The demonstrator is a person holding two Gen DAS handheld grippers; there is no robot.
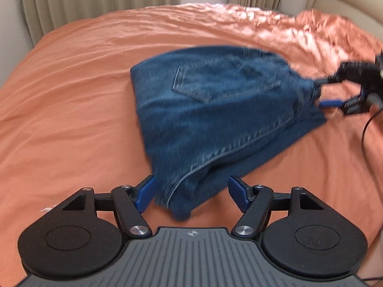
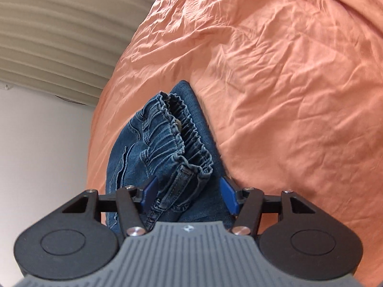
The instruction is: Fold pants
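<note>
One pair of jeans [image 1: 215,110], already folded into a compact stack, lies mid-bed on the orange sheet [image 1: 71,83]; back pocket faces up. Elastic waistband [image 2: 177,138] sits at the right end, layers gaping a bit.

L gripper [image 1: 191,196] is at the near corner of the stack w/ jaws spread wide. Denim corner pokes between the blue pads [image 1: 144,195], but neither pad presses it, so nothing is held. R gripper [image 2: 189,197] straddles the waistband end, jaws also parted; cloth lies between them, right pad clear of it, left pad close but not pinching as far as I can tell. From the left wrist view its fingers sit just at the stack's far-right edge.

Curtains [image 1: 95,2] and a window behind the bed; a cable [image 1: 365,129] trails by the R gripper.

Risks, my read: fold looks done or nearly so. If either tool pulls away while a pad snags denim, the top layer drags and the stack skews. Waistband elastic is springy, could pop the layers open. Near corner looks loose and blurred, may flop off.
</note>
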